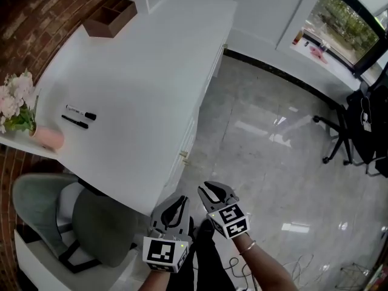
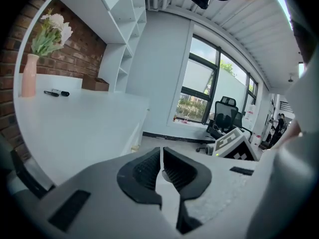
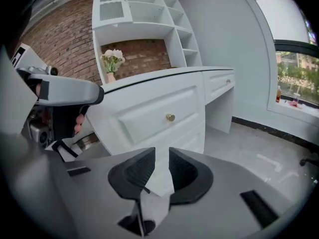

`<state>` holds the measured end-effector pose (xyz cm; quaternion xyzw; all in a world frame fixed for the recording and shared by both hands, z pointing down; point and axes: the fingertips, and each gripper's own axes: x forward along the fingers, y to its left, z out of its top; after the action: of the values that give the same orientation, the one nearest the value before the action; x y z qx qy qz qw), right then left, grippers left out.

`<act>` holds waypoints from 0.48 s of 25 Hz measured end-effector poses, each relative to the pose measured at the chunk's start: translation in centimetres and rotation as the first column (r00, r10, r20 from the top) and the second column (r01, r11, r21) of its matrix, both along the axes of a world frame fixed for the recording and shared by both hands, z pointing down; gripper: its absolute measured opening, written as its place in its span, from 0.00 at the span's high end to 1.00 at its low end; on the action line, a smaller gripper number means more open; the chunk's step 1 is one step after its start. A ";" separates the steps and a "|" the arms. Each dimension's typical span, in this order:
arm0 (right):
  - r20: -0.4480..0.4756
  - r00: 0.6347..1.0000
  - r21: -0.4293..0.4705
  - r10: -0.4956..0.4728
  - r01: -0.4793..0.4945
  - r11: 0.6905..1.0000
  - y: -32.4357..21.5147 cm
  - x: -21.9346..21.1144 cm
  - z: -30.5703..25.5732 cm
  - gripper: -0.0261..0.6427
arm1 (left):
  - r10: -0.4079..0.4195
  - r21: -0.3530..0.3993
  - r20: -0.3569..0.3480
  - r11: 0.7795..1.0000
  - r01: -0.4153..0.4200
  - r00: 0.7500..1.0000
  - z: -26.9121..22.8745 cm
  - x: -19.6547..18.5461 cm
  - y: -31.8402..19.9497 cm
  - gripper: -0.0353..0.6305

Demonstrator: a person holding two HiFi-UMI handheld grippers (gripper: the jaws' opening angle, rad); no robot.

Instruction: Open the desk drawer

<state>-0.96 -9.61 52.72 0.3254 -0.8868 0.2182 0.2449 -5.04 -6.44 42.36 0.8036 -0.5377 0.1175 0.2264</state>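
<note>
A person stands at the corner of a white desk (image 1: 133,90) with a gripper in each hand. The task has barely begun. The top drawer (image 3: 142,119) sits shut, flush with the desk front, and nothing touches it. Reaching, gripping and pulling all remain.

The right gripper (image 3: 162,153) has its jaws a little way apart with nothing between them. The drawer's small brass knob (image 3: 170,117) lies ahead of those jaws and slightly above, well apart from them.

The left gripper (image 2: 160,152) is just left of the right one, its jaws closed together and empty.

The drawer's long axis runs level along the desk front. Its face and knob point out toward the right gripper, so it should slide out that way.
</note>
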 end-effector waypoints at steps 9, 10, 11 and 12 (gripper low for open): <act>-0.018 0.997 0.001 -0.081 0.081 0.997 -3.4 -1.3 5.2 0.87 | -0.004 -0.040 0.001 0.999 0.004 1.000 4.4 0.9 -1.2 0.91; -0.019 0.996 -0.002 -0.089 0.089 0.996 -3.6 -1.5 5.7 0.87 | -0.008 -0.051 -0.004 0.999 0.008 1.000 5.1 0.9 -1.3 0.91; -0.021 0.995 -0.003 -0.097 0.097 0.995 -3.7 -1.7 6.3 0.87 | -0.011 -0.059 -0.009 0.998 0.010 1.000 5.8 0.9 -1.4 0.91; -0.021 0.994 -0.004 -0.105 0.105 0.994 -3.8 -1.9 6.9 0.86 | -0.013 -0.065 -0.012 0.998 0.012 1.000 6.4 0.9 -1.5 0.91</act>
<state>-2.89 -13.44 59.59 0.2803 -0.8997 0.2029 0.2661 -4.16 -7.90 48.77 0.7931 -0.5372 0.1285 0.2567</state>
